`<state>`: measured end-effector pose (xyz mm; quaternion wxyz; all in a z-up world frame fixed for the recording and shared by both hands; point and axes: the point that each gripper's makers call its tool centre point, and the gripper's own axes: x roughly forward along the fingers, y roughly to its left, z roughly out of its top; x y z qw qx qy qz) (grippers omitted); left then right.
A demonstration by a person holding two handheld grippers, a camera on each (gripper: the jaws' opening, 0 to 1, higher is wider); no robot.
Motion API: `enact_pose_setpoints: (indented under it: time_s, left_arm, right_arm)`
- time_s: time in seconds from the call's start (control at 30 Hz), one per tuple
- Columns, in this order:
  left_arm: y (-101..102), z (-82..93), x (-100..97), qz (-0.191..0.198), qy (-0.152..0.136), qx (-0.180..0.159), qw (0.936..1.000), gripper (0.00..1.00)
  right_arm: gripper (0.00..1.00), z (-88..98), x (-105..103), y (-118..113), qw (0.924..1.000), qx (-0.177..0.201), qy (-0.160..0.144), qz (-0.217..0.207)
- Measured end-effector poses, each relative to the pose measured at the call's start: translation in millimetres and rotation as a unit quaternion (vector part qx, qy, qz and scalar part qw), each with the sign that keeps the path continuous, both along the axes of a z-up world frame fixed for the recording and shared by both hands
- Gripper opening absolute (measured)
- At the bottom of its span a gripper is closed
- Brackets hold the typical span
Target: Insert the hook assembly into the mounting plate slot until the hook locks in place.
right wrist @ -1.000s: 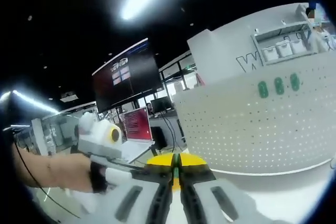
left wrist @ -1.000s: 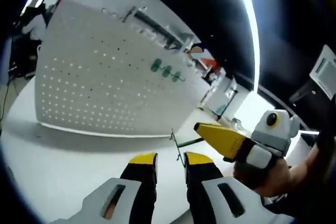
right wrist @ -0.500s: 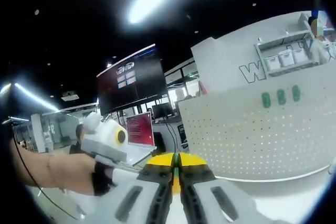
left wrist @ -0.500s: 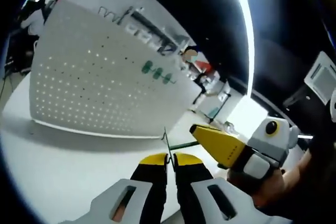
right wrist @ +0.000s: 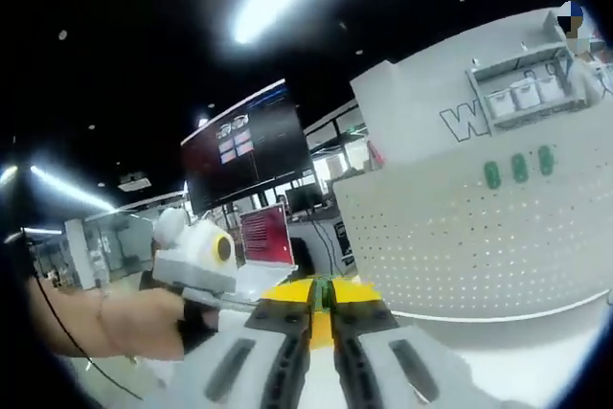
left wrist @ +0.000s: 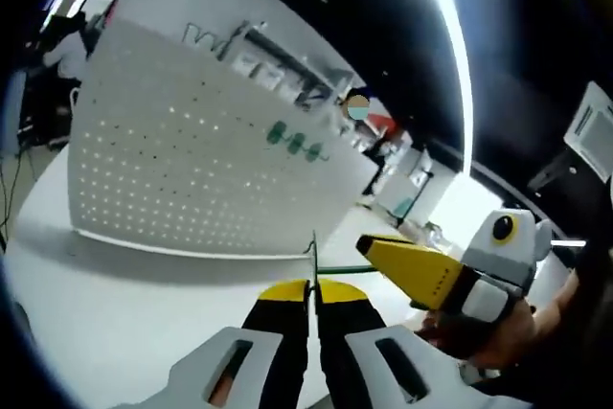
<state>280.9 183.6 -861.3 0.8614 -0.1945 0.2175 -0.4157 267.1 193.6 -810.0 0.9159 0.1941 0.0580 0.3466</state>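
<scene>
Our left gripper (left wrist: 309, 291) has pressed its fingers onto the wire hook (left wrist: 313, 258); the right gripper (right wrist: 321, 292) also pinches it; the pegboard (left wrist: 192, 174) stands well apart, so insertion remains.

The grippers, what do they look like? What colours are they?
Each gripper has two black fingers with yellow tips on a light grey slotted body. The right gripper carries a pale grey box with a yellow ring around a dark lens; so does the left gripper. The person's hand wears a black strap.
</scene>
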Motion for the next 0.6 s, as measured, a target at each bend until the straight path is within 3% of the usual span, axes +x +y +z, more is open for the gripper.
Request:
enact_pose_setpoints:
  time_s: [0.1, 0.2, 0.27, 0.4, 0.6]
  left_arm:
    - [6.3, 2.1, 3.3, 0.013, -0.014, 0.005, 0.9998, 0.01]
    - [13.1, 3.5, 7.0, 0.028, -0.027, 0.018, 0.9991, 0.01]
    - [14.4, 6.3, 8.0, 0.032, -0.037, 0.021, 0.9986, 0.01]
    - [11.5, 8.6, 7.8, 0.021, -0.092, 0.079, 0.9923, 0.01]
    - [-0.8, 11.2, 2.0, 0.002, -0.123, 0.098, 0.9875, 0.01]
  right_arm:
    - [0.10, 2.0, -0.1, -2.2, 0.9999, -0.013, -0.002, 0.010]
    - [0.13, 0.5, -5.7, 2.6, 0.9990, -0.006, 0.024, 0.036]
    - [0.13, -1.6, -5.0, 2.0, 0.9990, -0.011, 0.028, 0.032]
    - [0.13, -7.1, -1.6, 1.7, 0.9988, -0.012, 0.039, 0.027]
    - [0.11, -11.7, 3.9, 3.0, 0.9986, -0.024, 0.041, 0.024]
